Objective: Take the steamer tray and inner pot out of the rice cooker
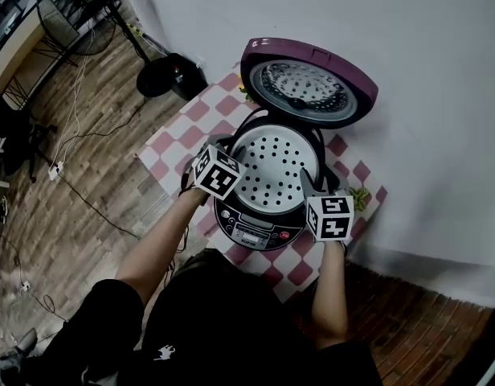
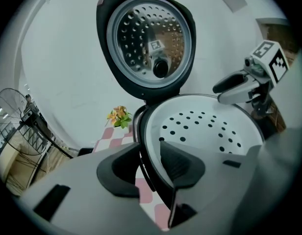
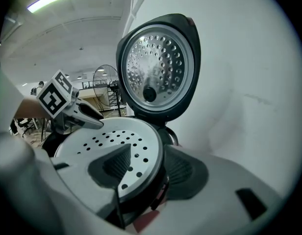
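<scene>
The left hand-held gripper and right hand-held gripper straddle opposite rims of the steamer tray, jaws apart, gripping nothing yet, likely for a level lift.

**Person's clothing and handheld rigs**

The person wore a black short-sleeved top with a small white logo at the lower left of the head view. The left gripper and right gripper had smooth light-grey bodies and dark, ribbed, wedge-shaped pads. Each carried a white marker cube printed with black square patterns. Dark rectangular slots marked the grey shells.
</scene>
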`<state>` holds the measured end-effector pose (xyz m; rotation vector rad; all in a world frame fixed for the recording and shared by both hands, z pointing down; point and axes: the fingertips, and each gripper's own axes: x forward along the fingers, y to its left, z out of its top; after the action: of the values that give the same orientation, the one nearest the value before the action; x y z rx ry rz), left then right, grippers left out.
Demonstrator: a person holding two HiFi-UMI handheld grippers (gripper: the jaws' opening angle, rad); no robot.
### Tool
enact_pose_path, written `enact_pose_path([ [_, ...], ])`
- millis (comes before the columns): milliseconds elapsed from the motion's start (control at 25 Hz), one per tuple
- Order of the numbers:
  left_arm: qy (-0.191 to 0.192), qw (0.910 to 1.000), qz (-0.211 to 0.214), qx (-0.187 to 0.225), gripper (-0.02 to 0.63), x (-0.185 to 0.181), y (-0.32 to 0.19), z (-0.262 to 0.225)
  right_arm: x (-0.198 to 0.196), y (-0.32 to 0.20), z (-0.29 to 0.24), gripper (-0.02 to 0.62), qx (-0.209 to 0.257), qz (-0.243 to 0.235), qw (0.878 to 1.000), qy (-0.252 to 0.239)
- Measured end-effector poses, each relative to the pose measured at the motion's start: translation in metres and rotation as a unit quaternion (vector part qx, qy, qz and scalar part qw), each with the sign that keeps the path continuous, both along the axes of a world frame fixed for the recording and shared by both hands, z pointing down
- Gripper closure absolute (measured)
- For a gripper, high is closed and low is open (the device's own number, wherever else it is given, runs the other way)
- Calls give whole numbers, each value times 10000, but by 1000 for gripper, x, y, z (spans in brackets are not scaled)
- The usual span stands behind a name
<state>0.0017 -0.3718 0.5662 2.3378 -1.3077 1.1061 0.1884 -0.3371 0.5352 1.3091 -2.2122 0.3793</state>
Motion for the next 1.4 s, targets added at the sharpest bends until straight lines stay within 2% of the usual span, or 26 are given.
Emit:
enact_pose_path([
  [160,43,10000,-21,-35,482,0,-1,-4,4,-2,-6,399,59,38,9999,-80],
  [280,-21,10000,11,58,530,4,-2,-12,3,-3,-8,399,96,30,9998,-142],
  [400,11,10000,-11,-2,537,4,-3,-15,0,-3,-11,399,134,8,9997,-217],
  [520,113,9999,-94,-90,481,0,-3,-16,-2,-2,-15,399,178,-18,9994,-282],
  [560,151,9997,-97,-145,486,0,-2,-15,-2,-2,-15,399,192,-26,9994,-302],
  [640,245,9994,-114,-204,541,2,1,-16,-3,-2,-18,399,216,-36,9992,-336],
  [720,348,9991,-182,-176,543,2,3,-19,-3,-2,-20,399,244,-57,9990,-364],
  [840,898,9949,-413,-191,557,1,4,-32,-6,-1,-27,399,329,-123,9984,-443],
  [920,1419,9875,-644,-220,571,0,4,-42,-11,1,-33,399,411,-202,9975,-538],
  [1000,1766,9805,-838,-205,578,-2,5,-51,-18,4,-40,403,478,-321,9963,-638],
  [1120,1885,9772,-974,-44,580,-6,6,-61,-27,7,-48,476,570,-471,9947,-719],
  [1240,1921,9752,-1080,184,581,-10,8,-72,-34,8,-56,577,673,-536,9922,-901],
  [1400,2011,9707,-1214,514,581,-19,11,-90,-50,10,-68,593,753,-679,9882,-1151],
])
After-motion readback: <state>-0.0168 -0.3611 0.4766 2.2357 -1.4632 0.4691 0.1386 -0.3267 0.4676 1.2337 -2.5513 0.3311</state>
